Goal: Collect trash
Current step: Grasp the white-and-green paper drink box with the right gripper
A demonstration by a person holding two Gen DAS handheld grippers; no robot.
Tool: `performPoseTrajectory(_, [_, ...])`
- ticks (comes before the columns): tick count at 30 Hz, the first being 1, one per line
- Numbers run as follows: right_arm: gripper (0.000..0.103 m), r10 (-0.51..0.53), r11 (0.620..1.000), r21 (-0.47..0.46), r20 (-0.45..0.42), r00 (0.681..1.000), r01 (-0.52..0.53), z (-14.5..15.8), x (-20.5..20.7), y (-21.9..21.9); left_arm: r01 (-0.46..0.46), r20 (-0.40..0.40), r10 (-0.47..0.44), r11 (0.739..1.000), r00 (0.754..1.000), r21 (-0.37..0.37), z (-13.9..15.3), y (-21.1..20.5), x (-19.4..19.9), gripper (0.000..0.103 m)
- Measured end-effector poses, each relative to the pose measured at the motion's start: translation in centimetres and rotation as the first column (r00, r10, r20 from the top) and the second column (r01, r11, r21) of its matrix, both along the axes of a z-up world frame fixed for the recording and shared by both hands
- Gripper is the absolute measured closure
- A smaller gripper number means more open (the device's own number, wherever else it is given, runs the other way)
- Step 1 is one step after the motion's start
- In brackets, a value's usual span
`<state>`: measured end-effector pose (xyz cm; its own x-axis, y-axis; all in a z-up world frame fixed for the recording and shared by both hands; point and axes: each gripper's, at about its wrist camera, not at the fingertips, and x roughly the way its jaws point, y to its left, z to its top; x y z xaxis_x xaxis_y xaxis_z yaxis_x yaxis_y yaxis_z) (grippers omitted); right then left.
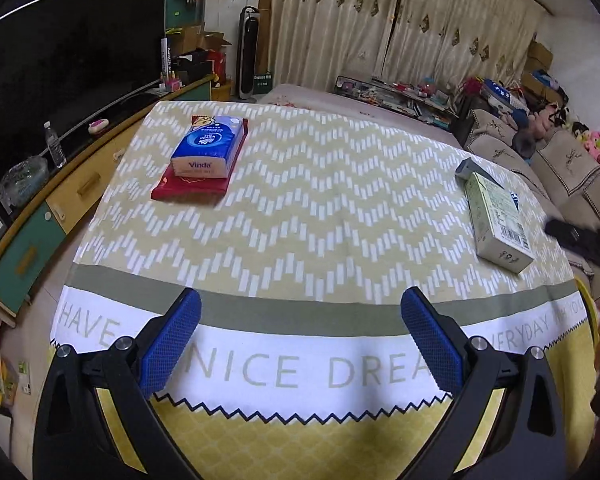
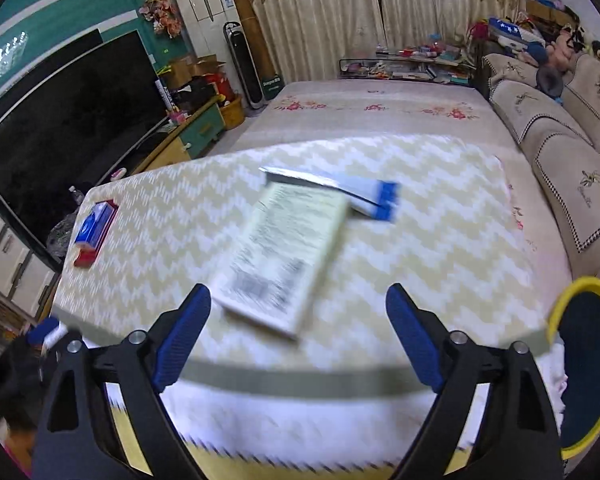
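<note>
Right gripper (image 2: 298, 336) agape | pale box (image 2: 284, 256) ahead | left gripper (image 1: 300, 340) agape

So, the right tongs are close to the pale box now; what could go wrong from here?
1. The right tongs are open, but the right view is blurred by motion, so they may miss the pale box.
2. The tube touches the box's far end; a push may shift it.
3. The yellow bin sits past the table edge; a loose grip may drop the box outside it.
</note>
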<state>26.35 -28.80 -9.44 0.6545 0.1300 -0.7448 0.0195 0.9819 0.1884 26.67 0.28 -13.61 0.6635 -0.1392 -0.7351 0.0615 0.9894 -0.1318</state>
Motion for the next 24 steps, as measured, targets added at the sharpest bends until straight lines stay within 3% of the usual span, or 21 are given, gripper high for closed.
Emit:
performPoseTrajectory(5, [0.013, -0.096, 0.995, -0.031, -0.042, 0.994, 0.095, -0.8, 3.6, 2.7, 0.036, -0.022, -0.037, 0.999, 0.999, -0.021, -0.4, -1.5, -0.3, 0.005])
performPoseTrajectory(13, [0.013, -0.198, 0.978, -0.083, -0.069, 0.978, 0.192, -3.3, 5.2, 4.0, 0.072, -0.030, -0.072, 0.997, 0.997, -0.019, -0.6, -2.8, -0.9, 0.005])
performPoseTrajectory(21, [0.013, -0.242, 0.964, -0.133, -0.082, 0.967, 0.230, -5.2, 7.1, 4.9, 0.088, -0.018, -0.088, 0.996, 0.996, -0.012, -0.3, -3.5, -1.6, 0.005])
performPoseTrajectory(24, [0.024, -0.240, 0.963, -0.150, -0.086, 0.967, 0.226, -5.8, 7.9, 4.9, 0.085, -0.016, -0.085, 0.996, 0.996, -0.013, -0.2, -3.5, -1.6, 0.005])
